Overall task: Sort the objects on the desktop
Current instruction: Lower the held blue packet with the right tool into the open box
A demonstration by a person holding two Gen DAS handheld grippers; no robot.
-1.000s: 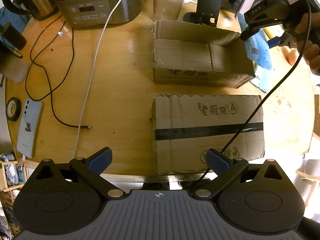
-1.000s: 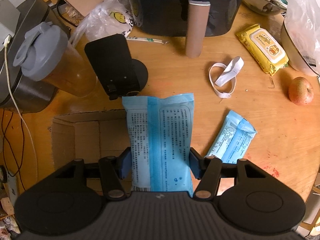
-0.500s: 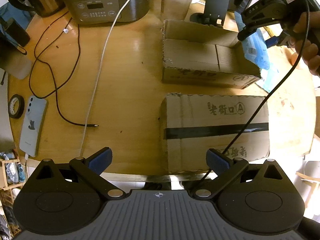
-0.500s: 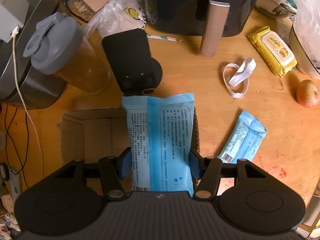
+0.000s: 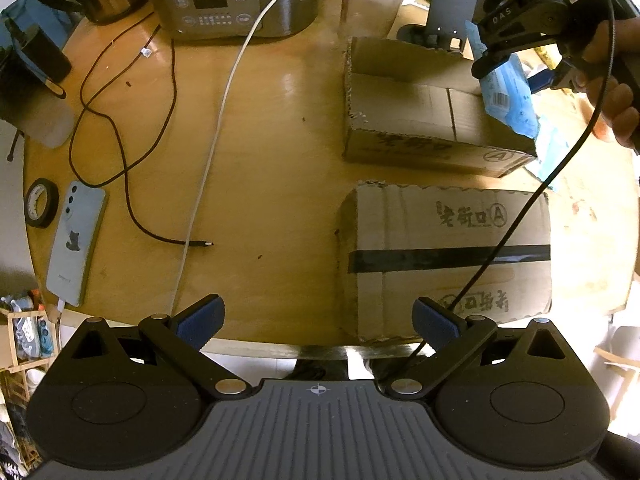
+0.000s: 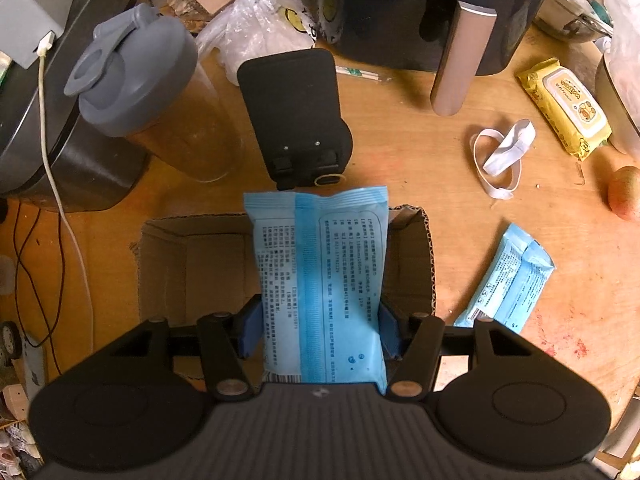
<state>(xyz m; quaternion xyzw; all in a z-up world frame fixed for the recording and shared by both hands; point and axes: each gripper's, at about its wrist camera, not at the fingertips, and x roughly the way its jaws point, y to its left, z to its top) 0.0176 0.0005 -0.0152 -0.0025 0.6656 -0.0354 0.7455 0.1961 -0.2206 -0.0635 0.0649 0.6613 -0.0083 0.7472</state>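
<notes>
Transfer step of the sort. The right tool (image 6: pixel 320 330), pointing down, is clenched on a blue pack (image 6: pixel 320 280): both blue pads (image 6: pixel 250 330) press its long sides, and the pack hangs lengthwise between them. Seen from the right wrist, the pack lies over the right part of the open box (image 6: pixel 192 264), its far end projecting past the box's far wall toward the black stand (image 6: pixel 296 120). The left wrist view shows the same grip from across the bench (image 5: pixel 260 140), the pack (image 5: pixel 508 96) held at the box's (image 5: pixel 420 100) far right corner, above its floor and not yet resting on it. The left tool (image 5: pixel 318 320) is released, its jaws wide with nothing between them, poised over the near bench edge beside the taped box (image 5: pixel 448 256). A second blue pack (image 6: pixel 508 280) lies on the bench just right of the open box, apparently awaiting the same treatment. The next move likely calls for bringing the held pack down inside the box walls, with its far end drawn clear of the rim, before the pads part; a release from the present position could leave the pack propped on the wall. The box floor appears bare, so room is not a constraint.
</notes>
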